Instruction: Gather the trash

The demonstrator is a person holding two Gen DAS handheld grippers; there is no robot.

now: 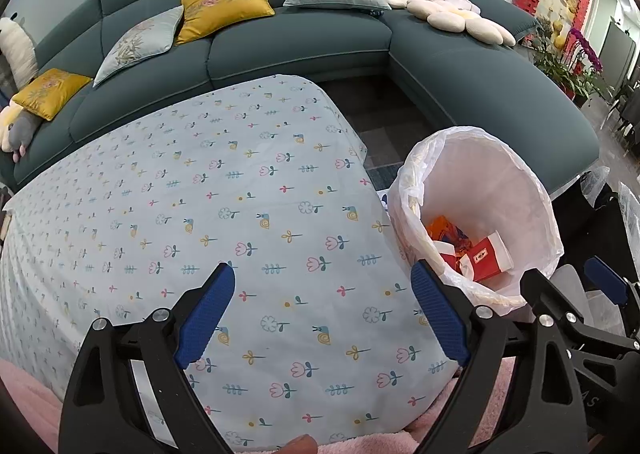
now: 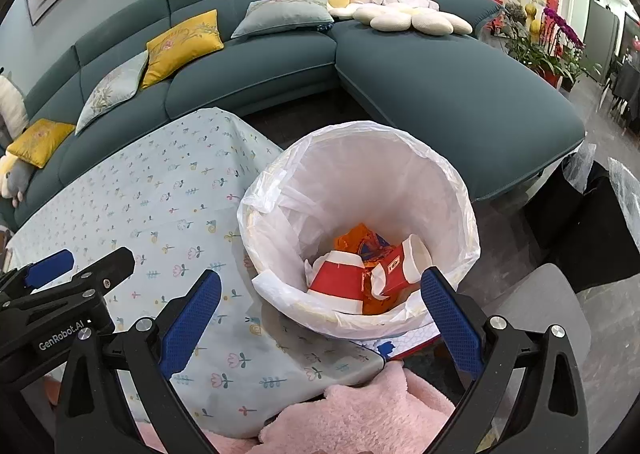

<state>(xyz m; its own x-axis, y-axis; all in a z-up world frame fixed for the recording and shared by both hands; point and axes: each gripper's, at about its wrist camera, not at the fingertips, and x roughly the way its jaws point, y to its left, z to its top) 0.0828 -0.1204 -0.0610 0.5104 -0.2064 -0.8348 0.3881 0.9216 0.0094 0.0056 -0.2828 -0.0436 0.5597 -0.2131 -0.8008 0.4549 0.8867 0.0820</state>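
A bin lined with a white plastic bag (image 2: 360, 182) stands beside the table's right edge; it also shows in the left wrist view (image 1: 480, 182). Inside lie two red-and-white paper cups (image 2: 340, 282) (image 2: 400, 262) and an orange wrapper (image 2: 356, 238); the cup (image 1: 488, 254) and wrapper (image 1: 440, 226) show in the left wrist view too. My right gripper (image 2: 320, 302) is open and empty, held above the bin's near rim. My left gripper (image 1: 324, 302) is open and empty above the floral tablecloth (image 1: 200, 214).
A teal corner sofa (image 1: 300, 54) with yellow and grey cushions, flower pillows and plush toys runs behind the table. Pink fluffy fabric (image 2: 360, 414) lies at the near edge. Black bags (image 2: 592, 230) sit on the floor at right. Potted flowers (image 2: 552, 38) stand at far right.
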